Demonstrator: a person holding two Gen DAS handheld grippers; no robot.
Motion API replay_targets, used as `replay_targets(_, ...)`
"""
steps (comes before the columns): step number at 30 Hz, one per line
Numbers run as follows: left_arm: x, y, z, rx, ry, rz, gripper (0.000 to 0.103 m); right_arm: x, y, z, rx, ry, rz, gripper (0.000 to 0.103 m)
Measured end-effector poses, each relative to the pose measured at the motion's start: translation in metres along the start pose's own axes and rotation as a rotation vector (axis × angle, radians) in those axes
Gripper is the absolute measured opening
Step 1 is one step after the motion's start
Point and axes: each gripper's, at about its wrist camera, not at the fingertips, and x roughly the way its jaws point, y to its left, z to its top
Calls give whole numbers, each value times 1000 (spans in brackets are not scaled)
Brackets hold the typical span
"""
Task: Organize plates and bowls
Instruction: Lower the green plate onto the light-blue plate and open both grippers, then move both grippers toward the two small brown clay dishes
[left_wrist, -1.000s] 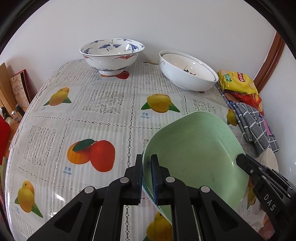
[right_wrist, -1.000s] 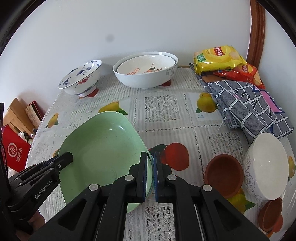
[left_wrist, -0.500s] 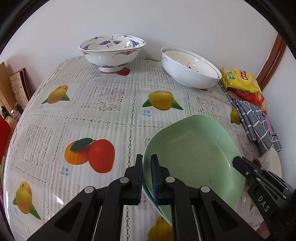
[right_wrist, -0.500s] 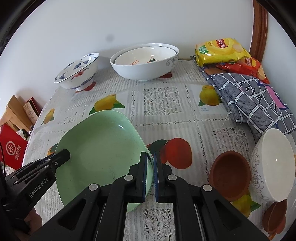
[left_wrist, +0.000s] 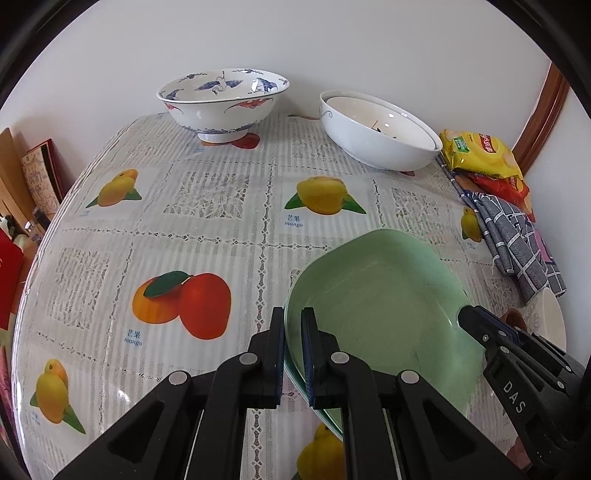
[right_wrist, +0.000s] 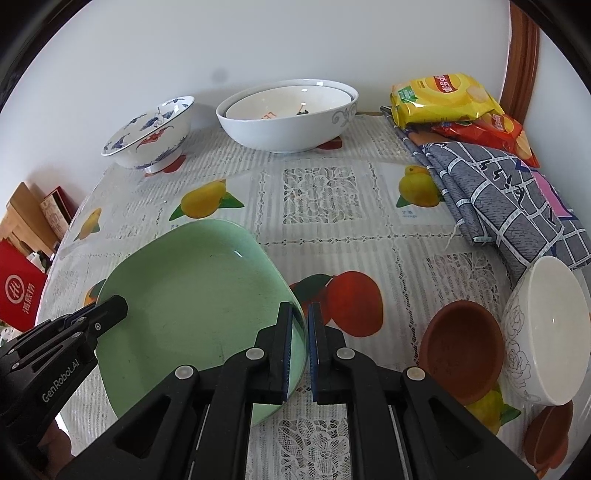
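I held the green plate (left_wrist: 384, 317) by opposite rims, my left gripper (left_wrist: 293, 350) and right gripper (right_wrist: 300, 347) both closed on it. Ahead of them two white bowls (right_wrist: 288, 118) were already nested; the patterned bowl (left_wrist: 221, 101) beside those, and the brown bowl (right_wrist: 461, 350) and white bowl (right_wrist: 543, 332) right of my right gripper, were not stacked yet.

Bare fruit-print tablecloth (left_wrist: 207, 221) lies open toward eleven o'clock; blue-patterned porcelain bowl (left_wrist: 222, 101) and nested white bowls (left_wrist: 376, 140) block twelve. Checked grey cloth (right_wrist: 506, 199) crowds two o'clock.

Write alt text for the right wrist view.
The right hand-held gripper pinches the right rim of a green plate, and the left hand-held gripper holds its opposite edge. Behind on the table stand a patterned bowl and nested white bowls.
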Motion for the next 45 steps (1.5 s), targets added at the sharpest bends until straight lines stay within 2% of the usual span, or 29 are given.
replay_targets(7,-2,1,-4,6,20,14,9,0,3,-1,-18,0,-13,9)
replay_targets(16,-14,-1,-6,1,31,30,9,-15,0,-4,-7,-7,10,9)
replay_targets(18,-21,-2,-7,4,22,33,9,-21,-1,-4,-4,-12,15,13)
replay_targets(20,-29,-4,-7,3,11,33,10,-31,-2,-5,-1,-23,12,28)
replay_targets(24,-47,-13,-10,19,-16,28,22,-53,-7,-7,6,-64,13,42)
replay_targets(26,-56,-19,-12,30,-33,29,22,-65,-12,-9,12,-80,7,52)
replay_targets(29,-70,-30,-16,52,-59,42,25,-84,-20,-12,26,-101,4,61)
replay_targets(31,-78,-37,-18,64,-78,48,36,-94,-26,-13,40,-113,10,65)
replay_targets(33,-86,-42,-20,67,-93,44,37,-107,-33,-16,50,-133,13,66)
replay_targets(36,-97,-50,-24,73,-106,34,37,-124,-41,-20,49,-153,6,73)
replay_targets(40,-110,-62,-30,78,-124,20,43,-144,-53,-27,45,-181,-11,75)
replay_targets(45,-123,-82,-39,95,-140,-10,44,-165,-73,-37,49,-193,-42,75)
